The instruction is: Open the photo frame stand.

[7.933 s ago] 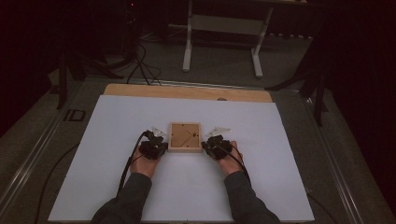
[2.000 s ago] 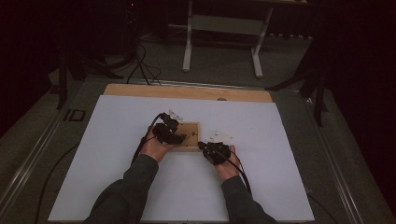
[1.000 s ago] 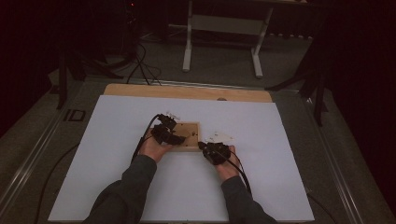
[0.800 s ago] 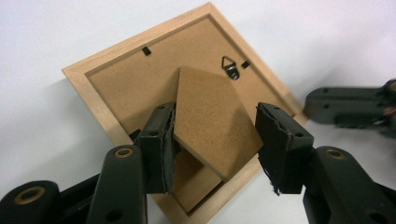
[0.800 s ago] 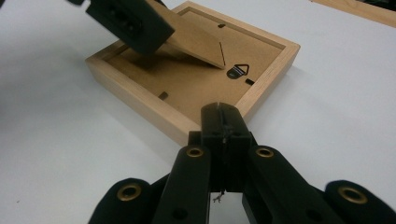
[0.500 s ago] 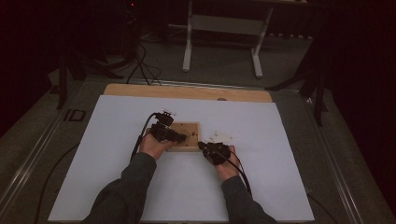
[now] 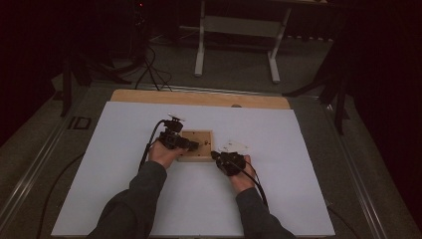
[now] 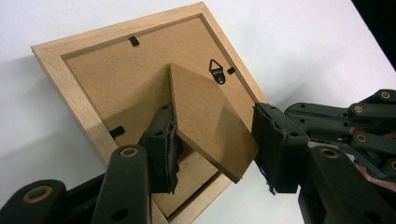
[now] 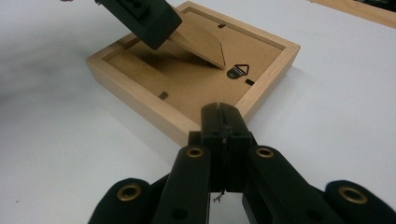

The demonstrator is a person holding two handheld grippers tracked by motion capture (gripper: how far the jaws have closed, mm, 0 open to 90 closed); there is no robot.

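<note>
Since ~8s ago left hand-held gripper (image 8: 212, 140) moved onto square light-wood photo frame (image 7: 196, 145), surface centre. Jaws just narrowed, straddling stiff, light fibreboard stand flap (image 8: 210, 123), 12 o'clock of it, w/o pinching; right hand-held gripper (image 9: 225, 122) closed, empty. Grab flap's free edge.

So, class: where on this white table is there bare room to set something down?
Wide bare white table left of the left gripper, right of the right gripper, and beyond the wooden frame toward the far wooden edge. Crowded at the frame between both grippers.
</note>
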